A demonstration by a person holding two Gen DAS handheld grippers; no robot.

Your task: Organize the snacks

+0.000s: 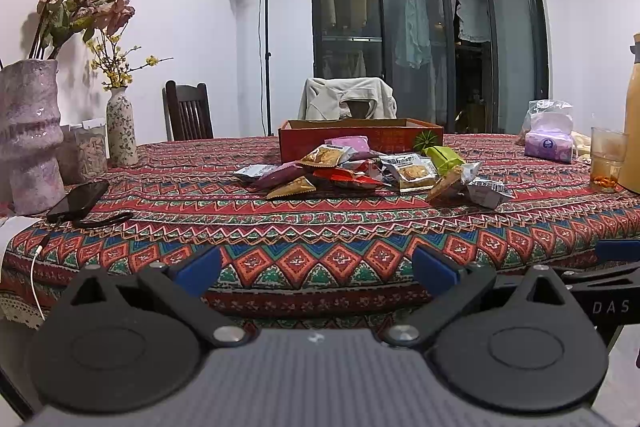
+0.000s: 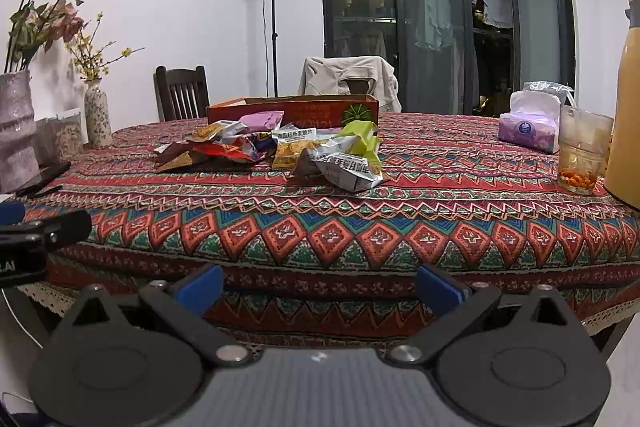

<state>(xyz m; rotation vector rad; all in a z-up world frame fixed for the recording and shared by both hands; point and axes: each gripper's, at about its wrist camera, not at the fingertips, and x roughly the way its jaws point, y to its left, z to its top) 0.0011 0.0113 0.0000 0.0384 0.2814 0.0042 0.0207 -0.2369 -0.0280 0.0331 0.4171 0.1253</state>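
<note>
A heap of several small snack packets lies mid-table on the patterned cloth, just in front of a shallow red cardboard box. My left gripper hovers at the table's near edge, well short of the heap, open with nothing between its blue fingertips. My right gripper is likewise at the near edge, open and empty. In the left wrist view the right gripper's blue fingertip shows at the right edge. The left gripper's arm shows at the left of the right wrist view.
At the left stand a large pink vase, a small floral vase, jars and a black phone with a cable. At the right sit a tissue pack, a glass and a tall yellow jug. Chairs stand behind the table.
</note>
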